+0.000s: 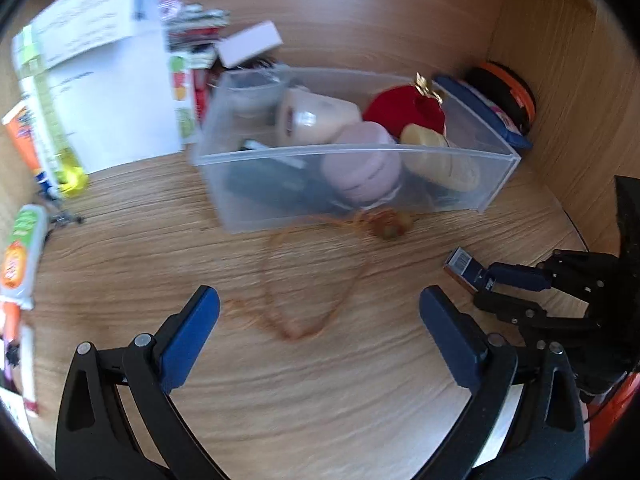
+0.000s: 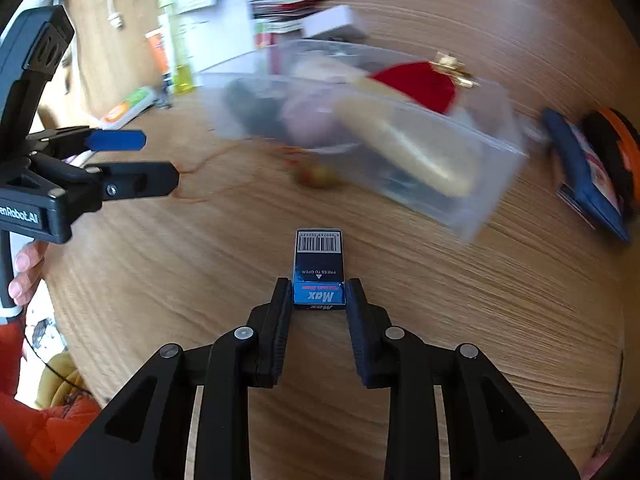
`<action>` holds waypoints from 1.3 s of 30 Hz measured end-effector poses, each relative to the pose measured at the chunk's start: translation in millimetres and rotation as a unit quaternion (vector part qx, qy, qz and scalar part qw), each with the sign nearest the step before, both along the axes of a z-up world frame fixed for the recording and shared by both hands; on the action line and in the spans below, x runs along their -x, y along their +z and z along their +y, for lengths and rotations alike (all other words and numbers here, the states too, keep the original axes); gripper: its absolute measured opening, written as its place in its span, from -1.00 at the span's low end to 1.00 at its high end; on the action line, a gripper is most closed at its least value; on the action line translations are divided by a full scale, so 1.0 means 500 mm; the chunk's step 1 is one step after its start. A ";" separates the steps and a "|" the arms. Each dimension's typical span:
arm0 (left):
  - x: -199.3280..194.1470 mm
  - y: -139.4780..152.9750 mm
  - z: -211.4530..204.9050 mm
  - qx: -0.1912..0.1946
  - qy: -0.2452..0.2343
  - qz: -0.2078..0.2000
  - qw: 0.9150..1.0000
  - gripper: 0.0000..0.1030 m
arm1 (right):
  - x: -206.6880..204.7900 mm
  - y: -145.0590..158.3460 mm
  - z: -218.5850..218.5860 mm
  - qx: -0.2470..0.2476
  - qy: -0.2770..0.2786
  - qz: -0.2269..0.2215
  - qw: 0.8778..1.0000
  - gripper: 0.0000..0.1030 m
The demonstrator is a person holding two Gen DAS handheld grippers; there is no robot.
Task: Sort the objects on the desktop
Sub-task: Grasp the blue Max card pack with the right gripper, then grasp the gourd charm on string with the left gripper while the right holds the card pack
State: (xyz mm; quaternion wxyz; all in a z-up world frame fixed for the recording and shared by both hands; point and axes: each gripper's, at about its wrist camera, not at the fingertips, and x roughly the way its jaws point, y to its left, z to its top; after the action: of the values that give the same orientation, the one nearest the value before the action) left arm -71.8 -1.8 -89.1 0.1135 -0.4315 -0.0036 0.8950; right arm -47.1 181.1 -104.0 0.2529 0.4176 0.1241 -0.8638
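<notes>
Right gripper (image 2: 319,296) clamps a small blue box (image 2: 319,266), barcode legible only here; left gripper (image 1: 320,312) hovers, fingers apart, over the counter (image 1: 320,400).

Clear bin (image 2: 472,184) contents motion-blurred; blue pouch (image 2: 588,176) label unreadable

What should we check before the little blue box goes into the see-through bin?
1. Right gripper shut on the small blue box: ok.
2. Box pinched at its near end only, most of it sticking out forward: cannot tell if that holds firmly.
3. Left gripper open and holding nothing: ok.
4. Clear bin has room: not ok, it looks crowded.
5. Orange string lies loose on the desk in front of the bin: not ok, it might snag.
</notes>
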 end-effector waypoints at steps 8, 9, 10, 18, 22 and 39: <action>0.084 -0.024 0.073 -0.010 0.029 -0.039 0.999 0.97 | 0.028 0.001 0.061 -0.018 -0.018 0.017 1.000 -0.52; 0.090 -0.026 0.078 -0.012 0.034 -0.042 0.998 0.97 | 0.028 0.000 0.065 -0.021 -0.016 0.020 0.999 -0.52; 0.093 -0.028 0.083 -0.013 0.038 -0.043 0.998 0.97 | 0.028 0.001 0.070 -0.023 -0.012 0.023 0.999 -0.51; 0.107 -0.045 0.108 -0.004 0.073 -0.051 0.996 0.95 | 0.036 0.002 0.068 -0.029 0.017 0.037 0.999 -0.05; 0.111 -0.048 0.114 0.009 0.082 -0.044 0.996 0.81 | 0.037 -0.002 0.058 -0.018 0.034 0.021 0.999 -0.05; 0.093 -0.050 0.180 0.056 0.038 -0.007 0.998 -0.21 | 0.054 -0.008 0.086 0.015 0.010 -0.004 1.000 -0.51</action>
State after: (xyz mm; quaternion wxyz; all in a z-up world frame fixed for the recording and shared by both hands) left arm -118.5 88.0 -114.0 0.0550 -0.4426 0.0290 0.8945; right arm -74.2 224.2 -107.8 0.2687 0.4156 0.1143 -0.8614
